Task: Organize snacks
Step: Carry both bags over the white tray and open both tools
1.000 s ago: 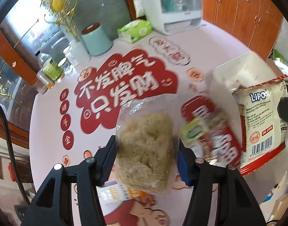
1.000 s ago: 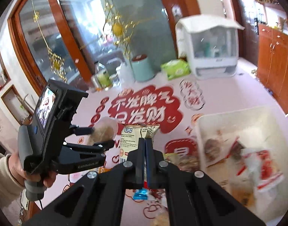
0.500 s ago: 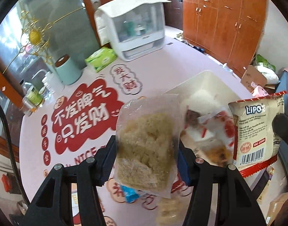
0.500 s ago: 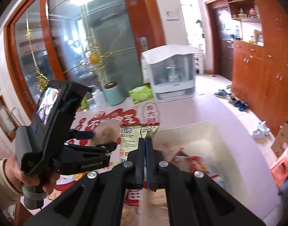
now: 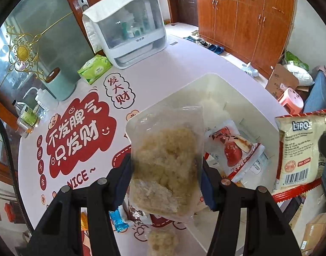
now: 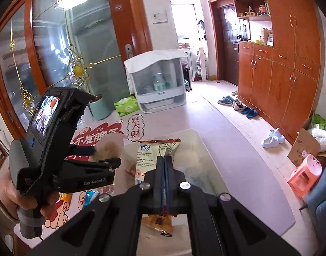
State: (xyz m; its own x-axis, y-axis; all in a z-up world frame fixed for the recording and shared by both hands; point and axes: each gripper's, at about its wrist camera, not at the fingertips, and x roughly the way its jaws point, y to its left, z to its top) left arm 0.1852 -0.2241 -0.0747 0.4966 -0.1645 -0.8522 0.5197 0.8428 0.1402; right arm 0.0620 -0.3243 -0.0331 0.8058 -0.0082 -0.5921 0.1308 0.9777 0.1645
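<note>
While both hands are up over the table (image 5: 163, 79), each gripper carries one snack. Left gripper (image 5: 166, 177): jaws partly apart, pads pressed on the sides of a clear bag (image 5: 165, 162) of pale crumbly food, which hangs upright above the near edge of the white bin (image 5: 237, 89). Right gripper (image 6: 164, 170): jaws fully together, pinching the edge of a cream Lipo packet (image 6: 151, 155) with red trim; from the left wrist view the same packet (image 5: 299, 149) sits at the right, over the bin's right side. Inside the bin lies a red-and-white wrapped snack (image 5: 231, 149). On the table beside the bin: a blue wrapper (image 5: 118, 221) and another pale crumbly snack (image 5: 163, 241). A hand (image 6: 9, 194) grips the left gripper's handle.
</note>
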